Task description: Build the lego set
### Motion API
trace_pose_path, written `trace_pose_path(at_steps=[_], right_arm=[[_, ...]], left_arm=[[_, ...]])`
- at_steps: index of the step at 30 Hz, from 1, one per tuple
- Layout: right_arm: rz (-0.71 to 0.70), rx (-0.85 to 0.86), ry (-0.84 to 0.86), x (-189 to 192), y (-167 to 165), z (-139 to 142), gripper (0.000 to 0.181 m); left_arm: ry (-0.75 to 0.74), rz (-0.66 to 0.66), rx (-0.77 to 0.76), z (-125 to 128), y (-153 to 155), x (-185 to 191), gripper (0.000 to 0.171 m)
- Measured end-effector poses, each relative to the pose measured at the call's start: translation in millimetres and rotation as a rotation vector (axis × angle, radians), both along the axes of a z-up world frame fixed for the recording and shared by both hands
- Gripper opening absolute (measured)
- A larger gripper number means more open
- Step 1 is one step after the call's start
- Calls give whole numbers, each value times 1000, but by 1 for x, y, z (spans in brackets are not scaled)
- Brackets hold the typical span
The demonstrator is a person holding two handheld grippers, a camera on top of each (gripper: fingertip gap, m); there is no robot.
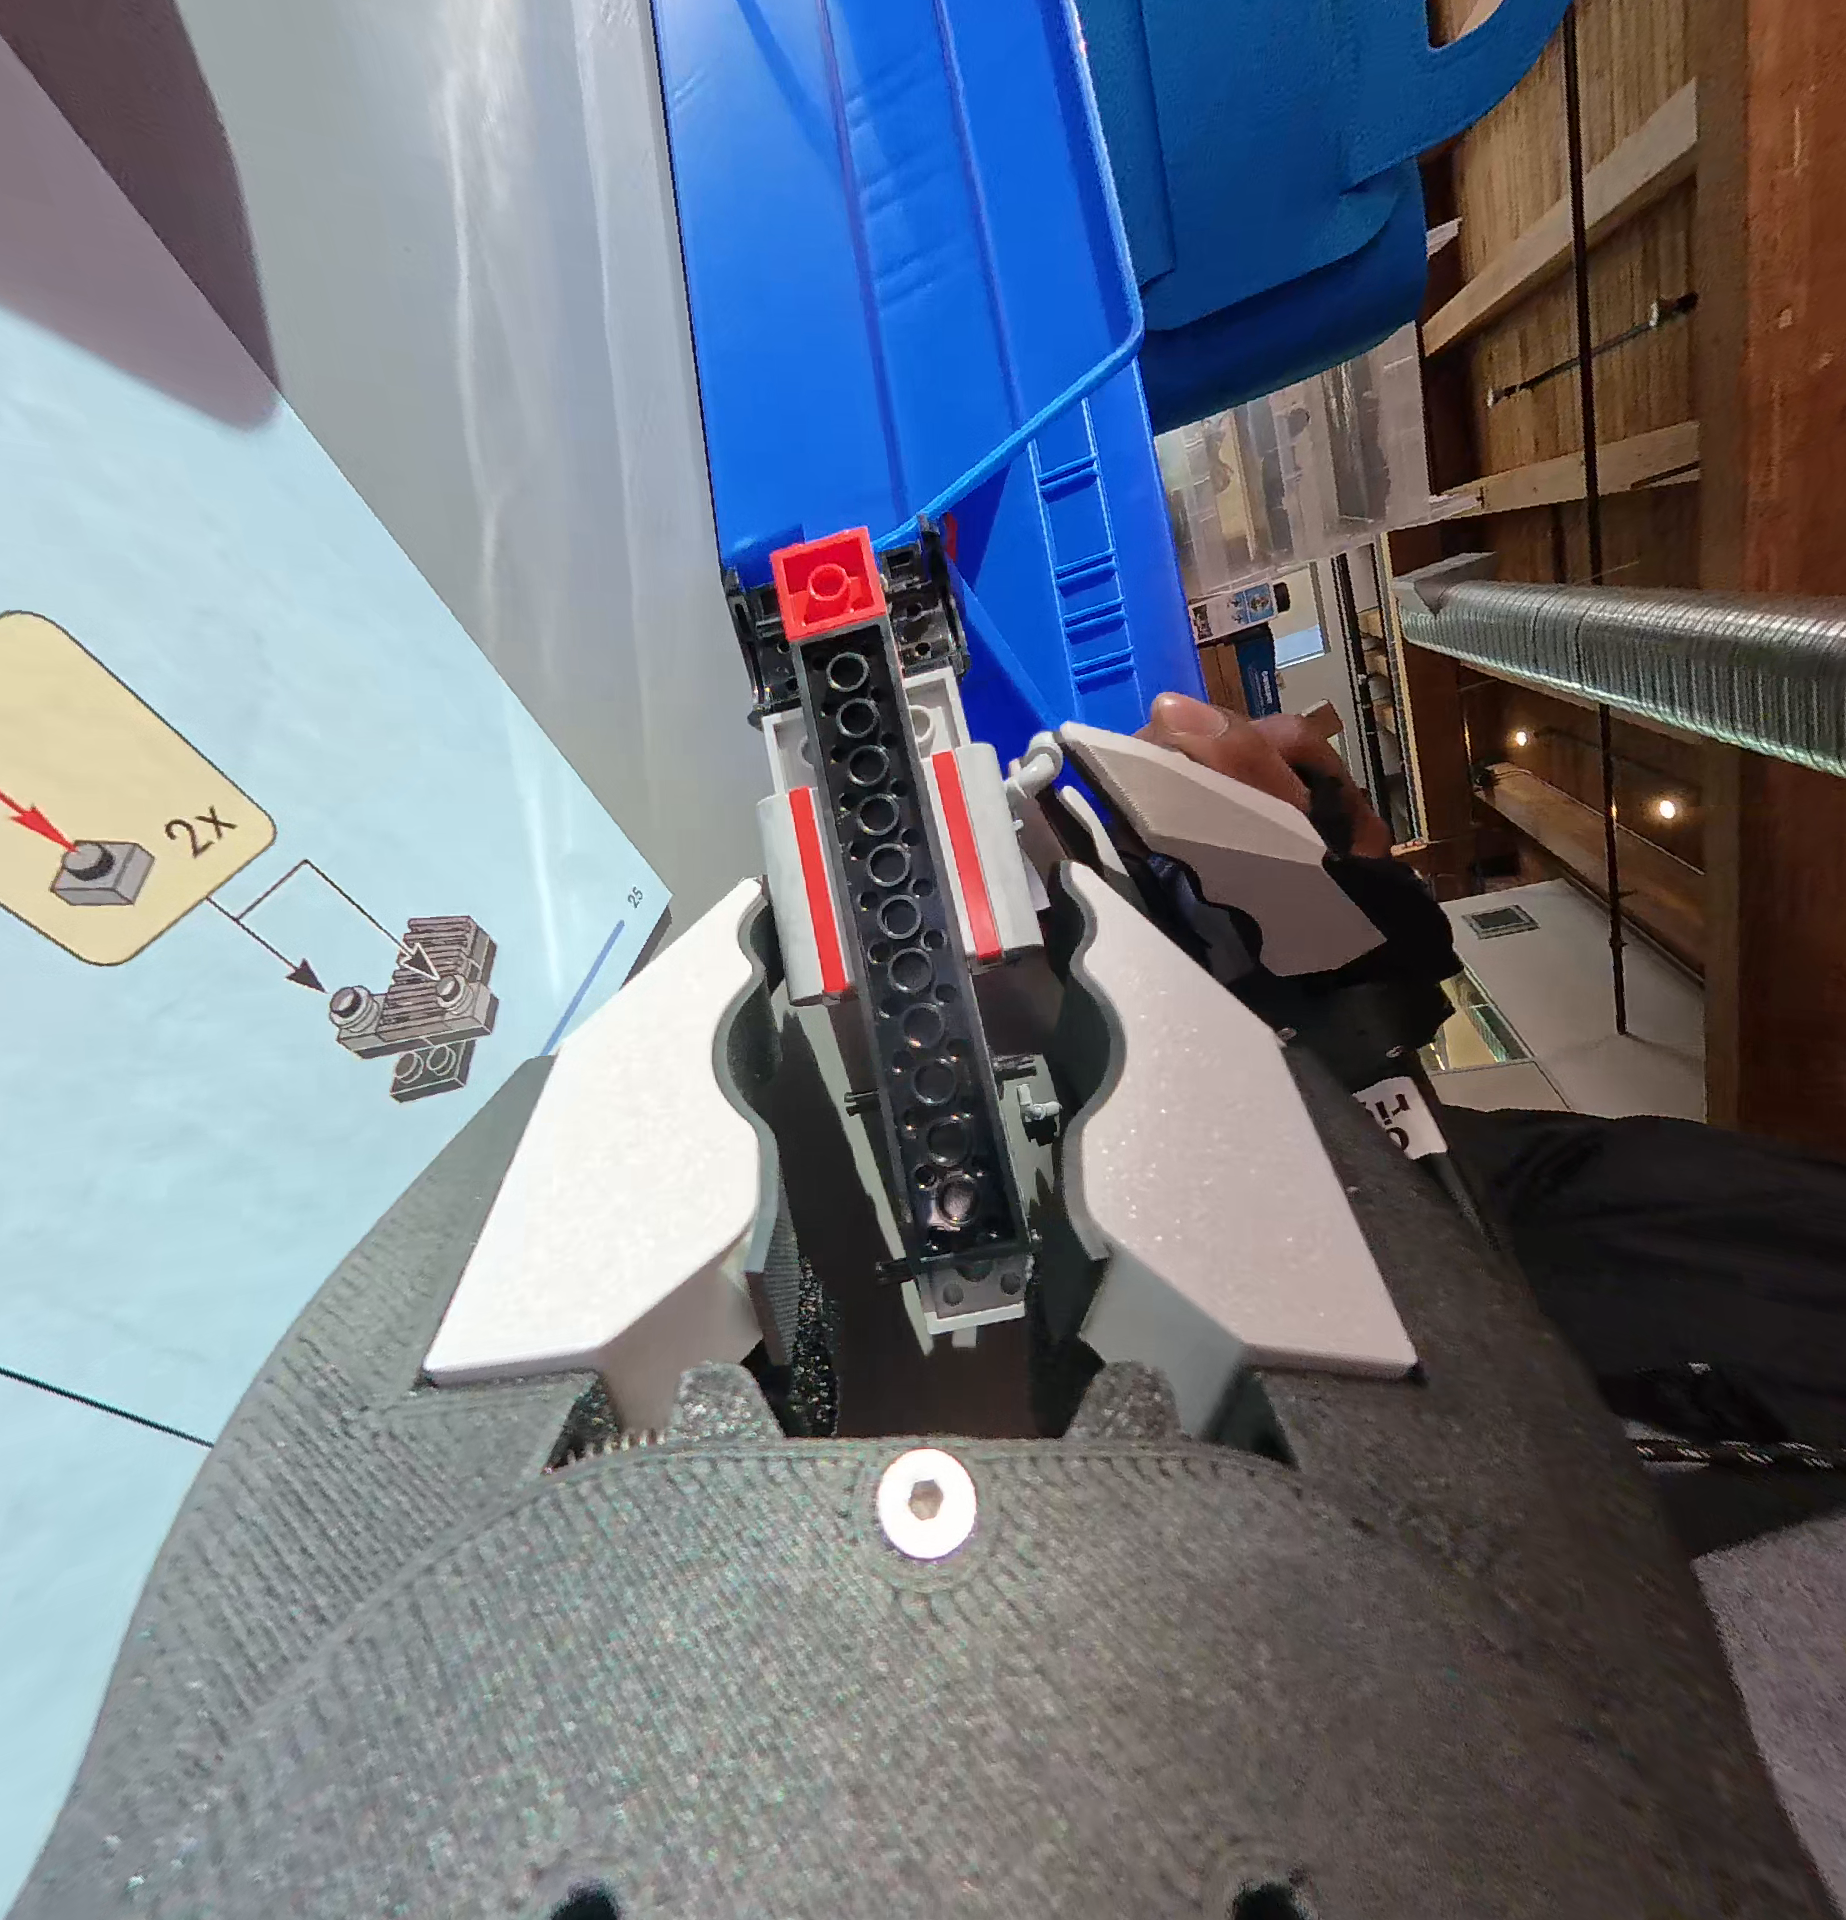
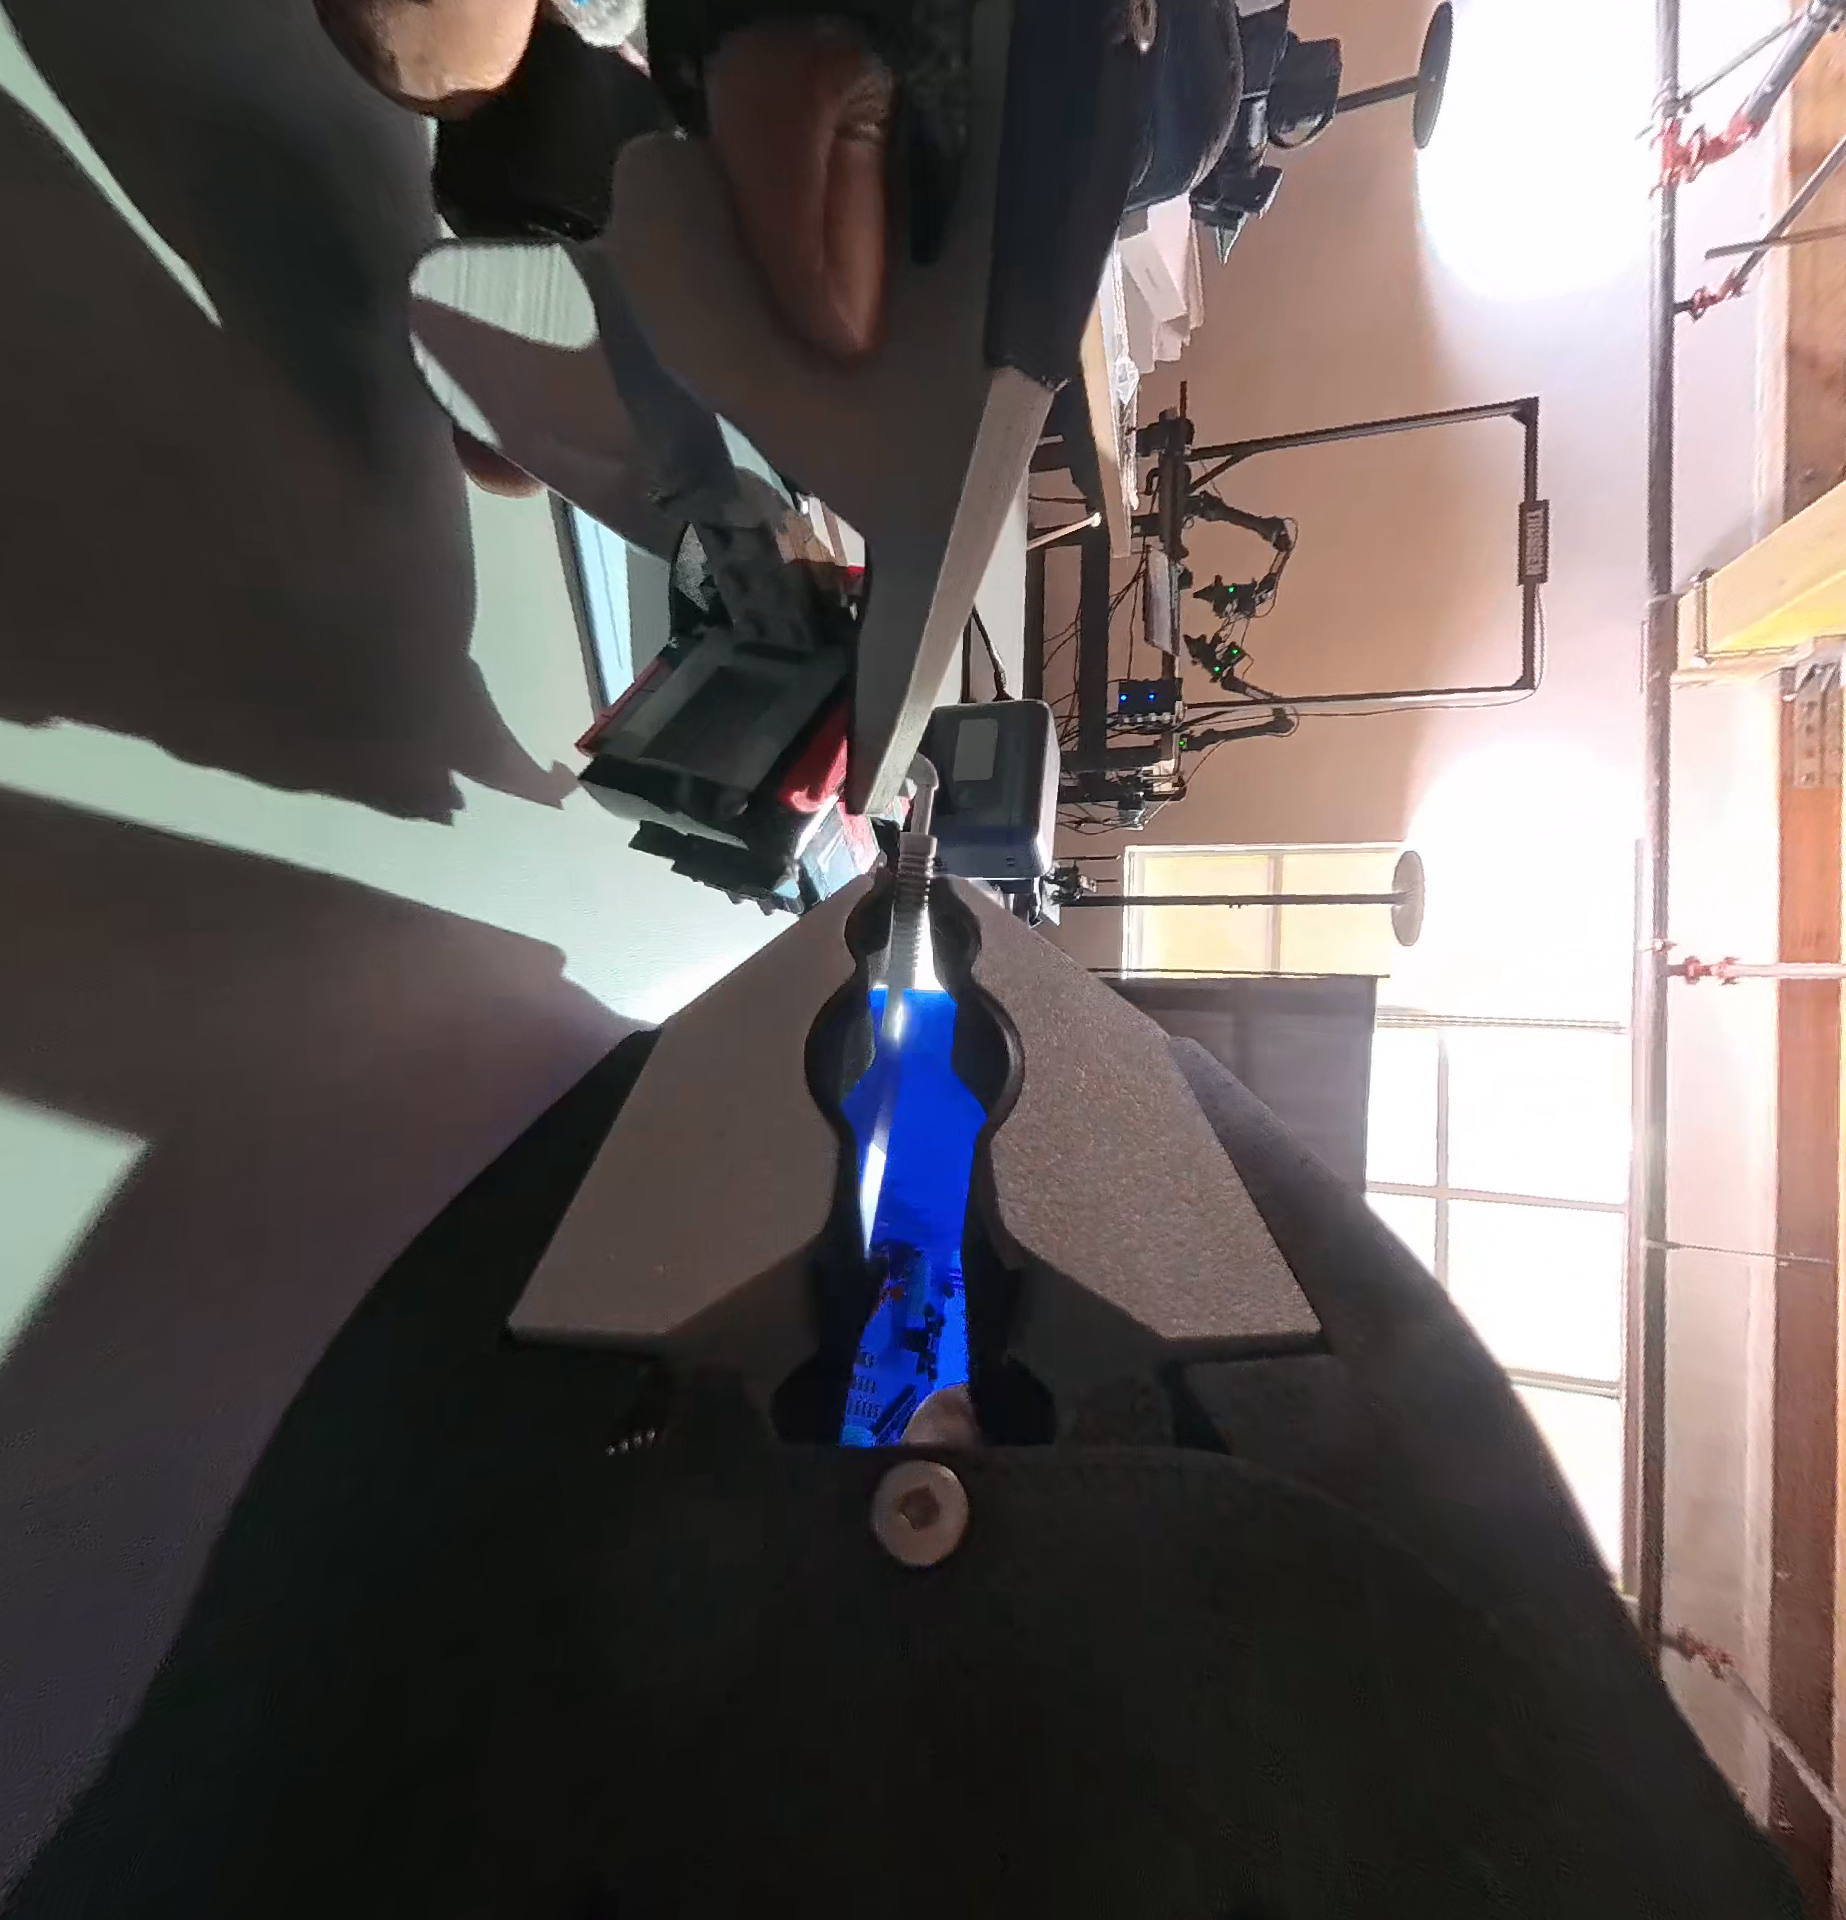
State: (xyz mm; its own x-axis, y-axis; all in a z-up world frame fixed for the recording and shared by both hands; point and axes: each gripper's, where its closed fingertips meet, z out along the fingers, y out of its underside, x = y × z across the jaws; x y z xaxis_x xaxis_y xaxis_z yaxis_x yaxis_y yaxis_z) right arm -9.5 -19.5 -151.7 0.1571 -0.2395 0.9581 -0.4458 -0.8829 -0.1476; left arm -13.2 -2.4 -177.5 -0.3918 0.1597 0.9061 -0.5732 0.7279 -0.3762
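Observation:
My left gripper [image 1: 908, 894] is shut on a partly built lego model [image 1: 877, 810], a long black plate seen from its underside with grey and red side pieces and a red brick [image 1: 827, 582] at its far end. My right gripper [image 2: 914, 899] is shut on a small grey lever piece [image 2: 917, 831]. The piece's tip sits by the model's edge [image 2: 721, 717], just beside the left gripper's finger [image 2: 929, 582]. In the left wrist view the right gripper [image 1: 1054, 753] comes in from the right, with the small grey piece [image 1: 1033, 774] next to the model's grey side.
An open instruction booklet [image 1: 223, 831] lies on the pale table [image 1: 483, 416] to the left. A blue bin [image 1: 898, 312] stands just beyond the model and shows through the right gripper's finger gap [image 2: 898, 1101]. A hand [image 1: 1241, 748] holds the right gripper. The tips of both grippers are at nearly the same place.

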Motion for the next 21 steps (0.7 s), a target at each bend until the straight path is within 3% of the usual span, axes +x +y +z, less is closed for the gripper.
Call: trace_pose_path(at_steps=[21], right_arm=[[142, 100, -15, -9, 22, 0, 9]], left_arm=[[-26, -19, 0, -3, 3, -4, 51]])
